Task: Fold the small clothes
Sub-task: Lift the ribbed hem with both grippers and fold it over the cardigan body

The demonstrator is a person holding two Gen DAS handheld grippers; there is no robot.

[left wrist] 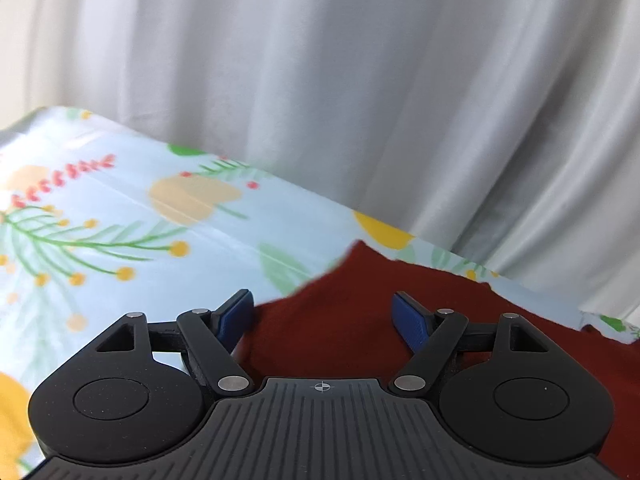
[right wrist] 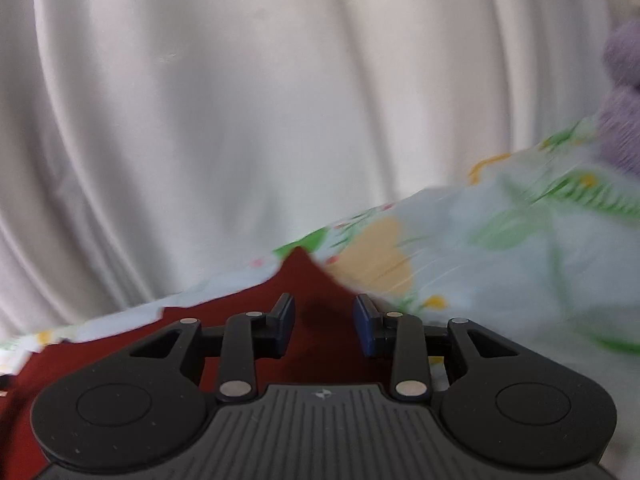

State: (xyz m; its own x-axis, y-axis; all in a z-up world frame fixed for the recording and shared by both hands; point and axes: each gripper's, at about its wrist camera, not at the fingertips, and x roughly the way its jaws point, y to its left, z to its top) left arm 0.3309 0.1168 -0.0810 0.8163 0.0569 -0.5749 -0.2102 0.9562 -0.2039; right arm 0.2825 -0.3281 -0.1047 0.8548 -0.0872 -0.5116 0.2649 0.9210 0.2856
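Your tabletop (left wrist: 120,216) wears a pale blue cloth printed with yellow blooms and green sprigs. A dark red garment (left wrist: 344,320) lies on it, one corner peaked. At your far right, something fuzzy and purple (right wrist: 624,112) rests there too.

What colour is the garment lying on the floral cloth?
Dark red garment, plain with no pattern visible; clearest in the left wrist view.

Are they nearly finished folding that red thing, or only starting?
Seemingly only starting. Done: the red cloth lies on the flowered sheet, no neat fold visible. In hand: nothing yet; the left tongs and right tongs stand open over it, a corner of it peaking up ahead of each. Left: gripping and folding. The purple thing is too blurred to tell.
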